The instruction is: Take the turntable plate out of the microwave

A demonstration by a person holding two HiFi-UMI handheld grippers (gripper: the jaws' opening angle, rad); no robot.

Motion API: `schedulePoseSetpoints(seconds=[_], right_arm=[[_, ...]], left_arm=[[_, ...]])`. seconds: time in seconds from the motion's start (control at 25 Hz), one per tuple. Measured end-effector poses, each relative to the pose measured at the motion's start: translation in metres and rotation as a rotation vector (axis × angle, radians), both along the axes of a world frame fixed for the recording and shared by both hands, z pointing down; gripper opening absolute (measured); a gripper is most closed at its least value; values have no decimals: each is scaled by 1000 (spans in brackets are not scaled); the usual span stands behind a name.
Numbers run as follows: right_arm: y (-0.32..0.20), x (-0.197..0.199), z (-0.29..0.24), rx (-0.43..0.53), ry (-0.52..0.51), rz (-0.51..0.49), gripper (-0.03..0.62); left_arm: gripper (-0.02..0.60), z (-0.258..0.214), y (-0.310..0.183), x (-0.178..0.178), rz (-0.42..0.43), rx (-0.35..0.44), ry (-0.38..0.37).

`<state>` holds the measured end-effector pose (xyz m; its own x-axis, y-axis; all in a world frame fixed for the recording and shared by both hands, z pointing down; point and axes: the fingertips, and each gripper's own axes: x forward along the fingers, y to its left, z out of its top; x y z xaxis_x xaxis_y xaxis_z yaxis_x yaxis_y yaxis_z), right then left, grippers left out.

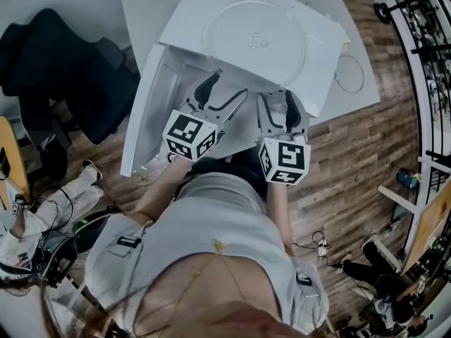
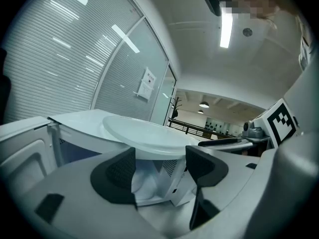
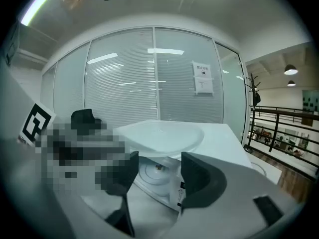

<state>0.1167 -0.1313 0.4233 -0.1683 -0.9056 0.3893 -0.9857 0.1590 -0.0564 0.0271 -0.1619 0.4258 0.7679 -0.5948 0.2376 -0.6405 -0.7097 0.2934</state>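
The left gripper (image 1: pixel 220 94) and right gripper (image 1: pixel 280 108) hang side by side at the mouth of the microwave (image 1: pixel 320 48). Both have their jaws spread wide with nothing between the pads, so neither holds anything. The door (image 1: pixel 144 115) stands open at the left, and just past the right jaws the cavity floor shows only its hub (image 3: pixel 155 169). Above that, the plate (image 1: pixel 255 35) rests on the microwave's top, near its front edge and apart from both grippers, so the lift-out looks done and the step in hand seems to be letting go and backing off. To do that well, keep the jaws wide and draw both grippers straight back and low. The rim sits just above them, and a knock from below could slide the plate. The plate lies flat with its dished face up. Being round, it has no long axis, and its centre axis stands upright. Beyond it lies the table (image 1: pixel 141 5).
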Motion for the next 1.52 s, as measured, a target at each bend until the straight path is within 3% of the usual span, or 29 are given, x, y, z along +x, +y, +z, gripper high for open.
schedulePoseSetpoints(seconds=[0.92, 1.2, 1.36, 1.52], right_arm=[[-19, -10, -4, 4, -8, -50, 255], [-21, -10, -6, 7, -35, -51, 255], [-21, -9, -6, 9, -44, -47, 255], [-20, -9, -6, 9, -41, -45, 255]], left_arm=[[328, 1, -28, 7, -105, -9, -91], [328, 0, -29, 6, -118, -52, -143], [328, -5, -29, -7, -144, 21, -206], [328, -5, -28, -6, -112, 58, -207]])
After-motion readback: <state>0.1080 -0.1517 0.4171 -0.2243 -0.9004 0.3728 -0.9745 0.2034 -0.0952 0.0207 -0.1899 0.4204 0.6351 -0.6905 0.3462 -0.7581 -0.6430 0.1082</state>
